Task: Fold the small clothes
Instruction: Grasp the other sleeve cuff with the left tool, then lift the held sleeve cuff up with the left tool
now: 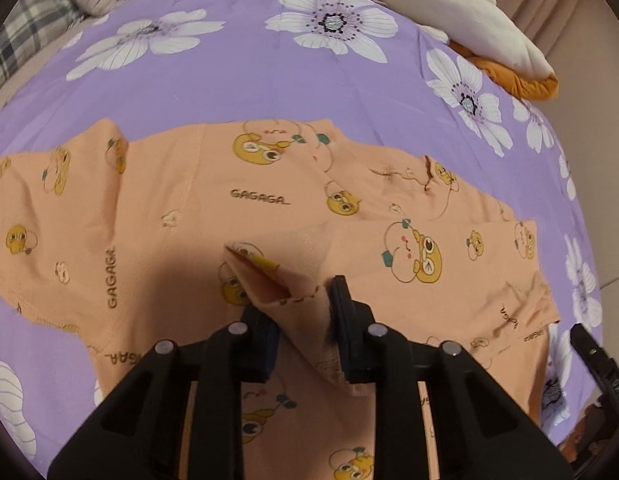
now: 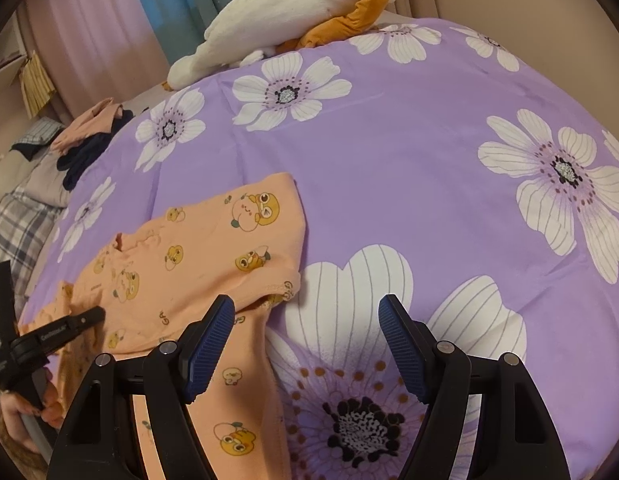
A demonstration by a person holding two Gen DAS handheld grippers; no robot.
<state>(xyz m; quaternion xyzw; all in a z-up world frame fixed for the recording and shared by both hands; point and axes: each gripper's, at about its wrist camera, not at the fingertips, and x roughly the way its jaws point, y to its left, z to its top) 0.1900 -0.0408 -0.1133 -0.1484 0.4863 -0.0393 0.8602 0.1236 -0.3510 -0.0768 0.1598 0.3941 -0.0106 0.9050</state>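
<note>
A peach garment (image 1: pixel 213 208) printed with yellow cartoon ducks and "GAGAGA" lies spread on a purple flowered bedsheet (image 1: pixel 349 88). My left gripper (image 1: pixel 301 300) is shut on a raised fold of this cloth near its front edge, and the fabric bunches up between the dark pads. In the right wrist view the garment (image 2: pixel 197 264) lies at lower left, with its hem beside my left finger (image 2: pixel 207 344). My right gripper (image 2: pixel 306 300) stands open over the sheet's white flower with nothing between its fingers. The left gripper (image 2: pixel 49 332) shows at that view's left edge, held by a hand.
A white and orange plush (image 2: pixel 293 20) lies at the bed's far edge. A heap of dark and pink clothes (image 2: pixel 93 136) sits at the far left beside a plaid pillow (image 2: pixel 13 224). Curtains hang behind. Bare purple sheet (image 2: pixel 429 152) stretches to the right.
</note>
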